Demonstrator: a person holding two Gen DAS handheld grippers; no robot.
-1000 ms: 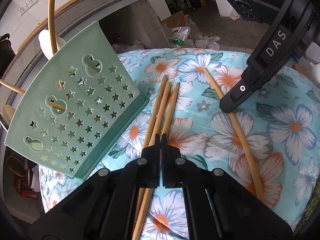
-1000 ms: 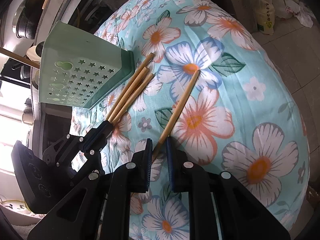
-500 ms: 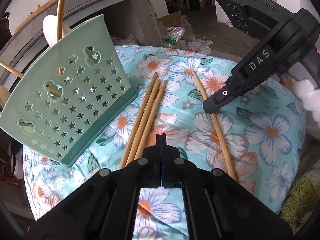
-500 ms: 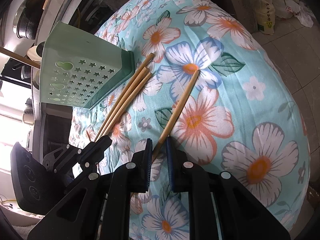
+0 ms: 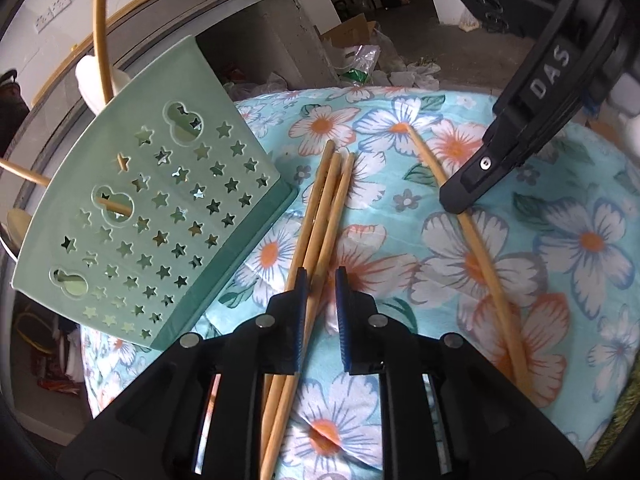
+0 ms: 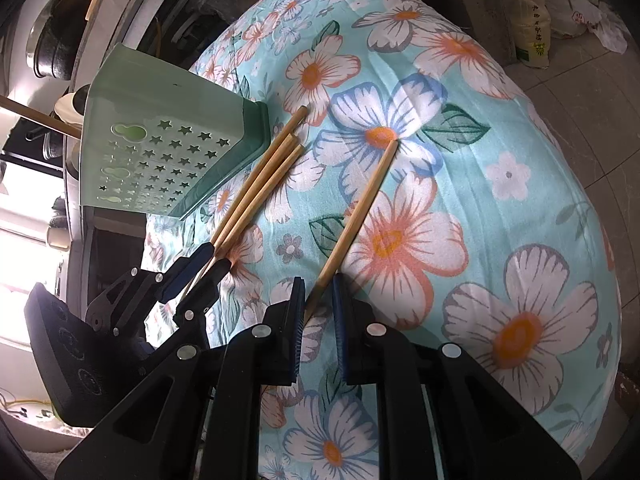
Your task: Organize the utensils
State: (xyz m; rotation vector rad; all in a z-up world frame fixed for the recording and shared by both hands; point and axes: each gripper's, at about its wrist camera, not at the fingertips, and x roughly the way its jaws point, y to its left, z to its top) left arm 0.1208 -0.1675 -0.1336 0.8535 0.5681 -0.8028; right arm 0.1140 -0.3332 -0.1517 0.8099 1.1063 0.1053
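Three wooden chopsticks [image 5: 320, 216] [image 6: 256, 188] lie side by side on the floral cloth, next to a green holder with star holes [image 5: 152, 220] [image 6: 160, 152]. My left gripper [image 5: 319, 280] [image 6: 200, 258] is open with its jaws around their near ends. A single chopstick [image 5: 464, 224] [image 6: 356, 212] lies apart to the right. My right gripper [image 6: 317, 288] [image 5: 460, 200] is open, its jaws on either side of that chopstick's near end.
The holder leans at the left edge of the cloth-covered surface [image 6: 500, 184], with wooden handles [image 5: 100, 32] sticking out of it. Behind are a counter and dark pots [image 6: 52, 32]. Bags [image 6: 532, 8] lie on the floor beyond the cloth's far edge.
My left gripper drew back shut, then came forward and opened around the three chopsticks' near ends. The right gripper and the single chopstick have stayed put.
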